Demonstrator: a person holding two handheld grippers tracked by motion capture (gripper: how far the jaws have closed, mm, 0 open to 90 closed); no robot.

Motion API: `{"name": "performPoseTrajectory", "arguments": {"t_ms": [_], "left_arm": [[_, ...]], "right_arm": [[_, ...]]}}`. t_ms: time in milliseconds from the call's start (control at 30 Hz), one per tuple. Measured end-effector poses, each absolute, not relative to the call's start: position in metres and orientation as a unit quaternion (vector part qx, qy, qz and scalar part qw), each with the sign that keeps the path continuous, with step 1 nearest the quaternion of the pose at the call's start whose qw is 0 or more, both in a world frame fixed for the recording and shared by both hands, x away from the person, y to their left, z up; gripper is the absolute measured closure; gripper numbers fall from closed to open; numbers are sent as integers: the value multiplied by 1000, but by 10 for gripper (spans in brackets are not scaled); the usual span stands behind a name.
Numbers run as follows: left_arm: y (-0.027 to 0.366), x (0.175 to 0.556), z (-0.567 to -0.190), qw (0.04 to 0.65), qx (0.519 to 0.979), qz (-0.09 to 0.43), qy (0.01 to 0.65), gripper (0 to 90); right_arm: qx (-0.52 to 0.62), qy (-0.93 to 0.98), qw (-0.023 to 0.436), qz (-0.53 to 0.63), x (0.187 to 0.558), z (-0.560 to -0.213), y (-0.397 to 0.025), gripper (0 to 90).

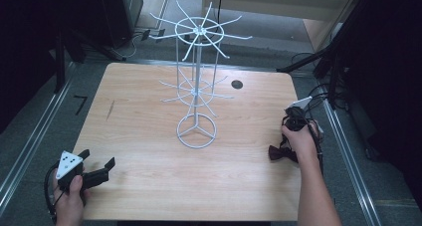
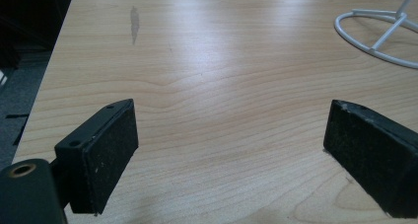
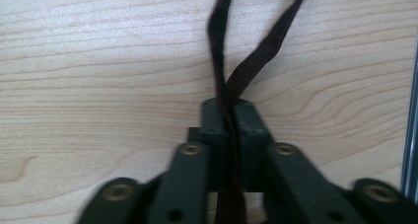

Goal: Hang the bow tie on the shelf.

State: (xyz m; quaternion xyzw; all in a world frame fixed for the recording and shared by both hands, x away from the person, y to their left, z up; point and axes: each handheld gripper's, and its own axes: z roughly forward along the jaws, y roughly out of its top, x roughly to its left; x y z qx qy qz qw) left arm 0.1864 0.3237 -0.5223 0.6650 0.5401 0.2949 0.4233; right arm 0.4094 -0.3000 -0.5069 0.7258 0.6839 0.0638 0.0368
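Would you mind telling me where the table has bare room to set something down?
The broad stretch between the white wire rack and the table's left edge is bare, up to the open left tongs. The near strip before the rack's ring base is free too. It is crowded at the right edge, where the right tongs pinch a dark strap.

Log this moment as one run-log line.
left gripper: open, near table edge | right gripper: shut on dark strap | bow tie on table | wire rack centre
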Motion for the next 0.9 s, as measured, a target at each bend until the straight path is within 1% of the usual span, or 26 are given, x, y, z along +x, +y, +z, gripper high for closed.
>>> {"name": "performPoseTrajectory", "arguments": {"t_ms": [267,433,733,900], "left_arm": [[324,187,-522,423,665,293,541,70],[324,187,-522,422,666,294,541,70],[324,187,-522,422,666,293,541,71],[324,186,-522,422,666,294,541,71]], "right_arm": [[714,697,31,62,407,-505,-300,900],[706,699,51,100,402,-491,-296,900],[675,704,125,184,383,-466,-289,900],[656,699,161,233,368,-458,-286,900]]}}
